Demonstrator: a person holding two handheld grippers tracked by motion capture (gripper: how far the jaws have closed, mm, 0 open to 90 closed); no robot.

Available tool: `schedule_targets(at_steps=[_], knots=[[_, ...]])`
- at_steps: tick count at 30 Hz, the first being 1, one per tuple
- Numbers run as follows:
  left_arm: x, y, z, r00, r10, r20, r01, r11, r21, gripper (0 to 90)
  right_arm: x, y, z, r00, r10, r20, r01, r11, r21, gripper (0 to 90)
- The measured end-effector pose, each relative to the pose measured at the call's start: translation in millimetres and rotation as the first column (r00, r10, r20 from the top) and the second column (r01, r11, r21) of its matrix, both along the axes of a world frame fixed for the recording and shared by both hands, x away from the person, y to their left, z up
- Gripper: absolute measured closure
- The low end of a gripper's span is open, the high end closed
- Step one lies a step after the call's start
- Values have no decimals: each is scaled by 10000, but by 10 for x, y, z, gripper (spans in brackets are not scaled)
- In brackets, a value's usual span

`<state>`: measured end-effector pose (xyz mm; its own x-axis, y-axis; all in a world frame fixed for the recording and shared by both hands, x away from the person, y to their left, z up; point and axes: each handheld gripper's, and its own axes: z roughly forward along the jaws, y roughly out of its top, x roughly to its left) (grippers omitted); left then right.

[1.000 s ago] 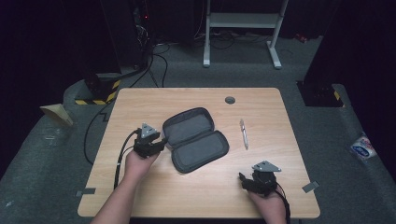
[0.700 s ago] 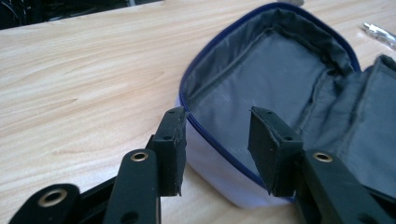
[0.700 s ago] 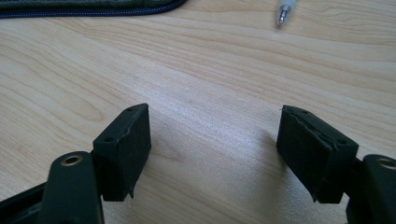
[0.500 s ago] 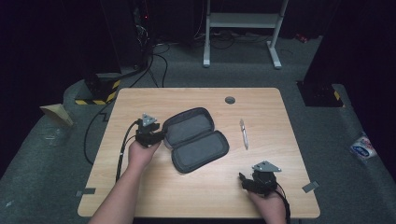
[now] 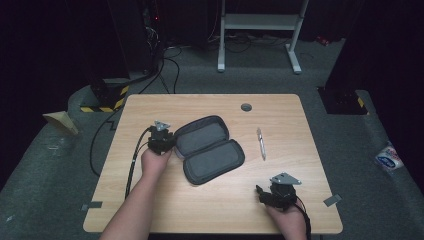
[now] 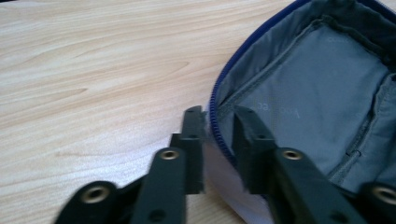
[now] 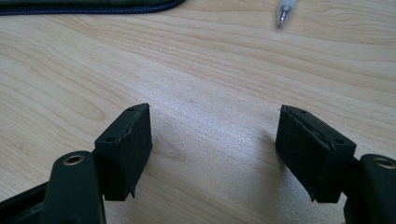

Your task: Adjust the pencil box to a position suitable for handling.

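A dark pencil case (image 5: 210, 149) lies open and flat at the middle of the wooden table (image 5: 300, 115), its grey lining up. My left gripper (image 5: 173, 142) is at the case's left end. In the left gripper view its jaws (image 6: 218, 126) stand close together astride the blue-zippered rim of the case (image 6: 317, 79). A pen (image 5: 260, 144) lies to the right of the case. Near the table's front right edge rests my right gripper (image 5: 264, 194), open (image 7: 215, 126) over bare wood, with the pen tip (image 7: 286, 11) and the case edge (image 7: 93, 7) farther ahead.
A round grommet (image 5: 246, 107) sits near the table's far edge. On the floor are cables (image 5: 165, 70), a white stand (image 5: 260, 25) behind the table, a yellow-black striped block (image 5: 102, 100) at the left and a packet (image 5: 387, 159) at the right.
My left gripper has moved forward along the case's left side to its far-left rim. The right gripper, the case and the pen have stayed put.
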<state>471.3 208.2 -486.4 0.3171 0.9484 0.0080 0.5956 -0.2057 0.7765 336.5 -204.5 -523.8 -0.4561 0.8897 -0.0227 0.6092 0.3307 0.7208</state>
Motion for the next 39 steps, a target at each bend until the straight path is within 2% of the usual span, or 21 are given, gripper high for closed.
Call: schedule_targets(at_steps=[3,6,9,12,17,18,26,30,39], knots=[[-51,-3,-1,9999,-62,83,60,9998,200,838,0,0,0,10000,5,-1,-5,10000,3,270],[-115,7,8,9999,-119,114,117,9997,193,864,1,-1,0,10000,45,17,-45,10000,2,273],[-171,6,14,9997,-161,178,157,9996,230,871,0,0,1,10000,38,6,-38,10000,11,273],[-292,38,8,9994,-291,202,285,9992,285,872,0,0,0,10000,50,3,-50,10000,17,274],[-416,83,-2,9994,-251,247,242,9991,359,871,-3,2,2,10000,75,0,-75,10000,31,282],[-476,99,-3,9994,-216,260,207,9993,325,872,-3,2,2,10000,74,2,-74,10000,33,282],[-683,160,-15,9991,-217,368,210,9996,195,871,-4,1,2,9999,107,-6,-107,9999,36,282],[-878,196,-35,9977,-296,609,300,9995,-57,864,-6,0,3,9998,209,13,-209,9998,39,294],[-1181,207,-131,9972,-140,736,174,9988,-456,863,-6,2,4,9998,192,-9,-192,9998,56,294]])
